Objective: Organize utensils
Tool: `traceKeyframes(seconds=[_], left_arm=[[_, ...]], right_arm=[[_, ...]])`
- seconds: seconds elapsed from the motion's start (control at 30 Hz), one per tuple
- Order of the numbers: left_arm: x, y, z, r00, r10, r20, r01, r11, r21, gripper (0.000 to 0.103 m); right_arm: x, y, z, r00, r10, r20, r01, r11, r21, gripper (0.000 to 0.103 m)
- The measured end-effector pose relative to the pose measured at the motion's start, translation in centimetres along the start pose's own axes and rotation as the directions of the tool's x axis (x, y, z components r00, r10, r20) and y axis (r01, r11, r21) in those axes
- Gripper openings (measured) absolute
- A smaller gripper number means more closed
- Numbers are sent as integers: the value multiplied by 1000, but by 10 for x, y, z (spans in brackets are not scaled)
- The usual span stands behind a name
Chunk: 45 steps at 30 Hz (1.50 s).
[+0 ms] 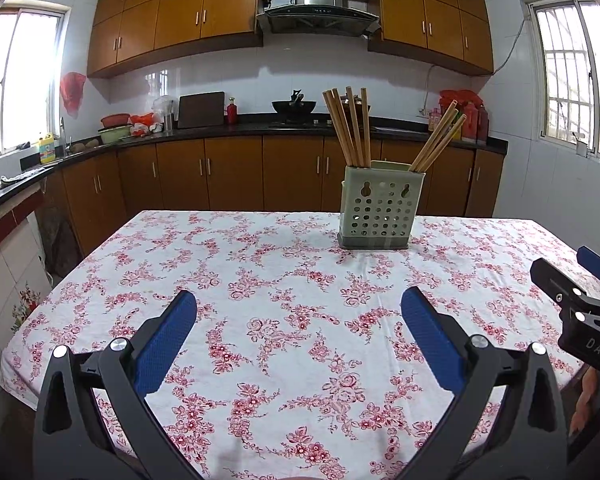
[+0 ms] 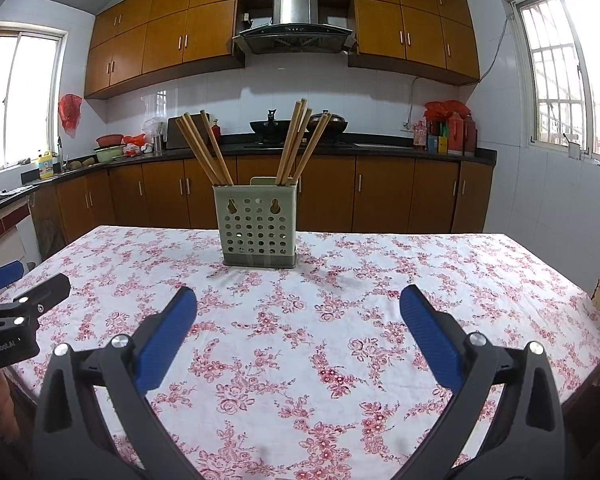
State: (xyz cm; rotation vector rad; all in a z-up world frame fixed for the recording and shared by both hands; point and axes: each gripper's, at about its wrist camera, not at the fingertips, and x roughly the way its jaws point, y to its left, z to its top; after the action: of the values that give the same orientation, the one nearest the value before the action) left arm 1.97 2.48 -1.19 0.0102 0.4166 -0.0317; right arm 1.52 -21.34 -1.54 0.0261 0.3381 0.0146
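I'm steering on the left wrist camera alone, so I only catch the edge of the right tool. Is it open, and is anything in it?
Observer: The right tool is open wide, with nothing between its fingers.
Operator: What does it face?
Observer: The chopstick holder stands almost straight ahead of it, upright on the table.
Operator: Anything loose on the cloth on that side?
Observer: Nothing shows there in the right wrist view. The chopsticks all stand in the holder.
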Motion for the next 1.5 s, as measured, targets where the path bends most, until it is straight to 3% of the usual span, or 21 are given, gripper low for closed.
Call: traceKeyframes(seconds=[1.5], left_arm=[[1,0,-2,1000,-6,-10,6,1000,-5,101]], right_arm=[[0,0,1,1000,1,-4,-1,1000,1,99]])
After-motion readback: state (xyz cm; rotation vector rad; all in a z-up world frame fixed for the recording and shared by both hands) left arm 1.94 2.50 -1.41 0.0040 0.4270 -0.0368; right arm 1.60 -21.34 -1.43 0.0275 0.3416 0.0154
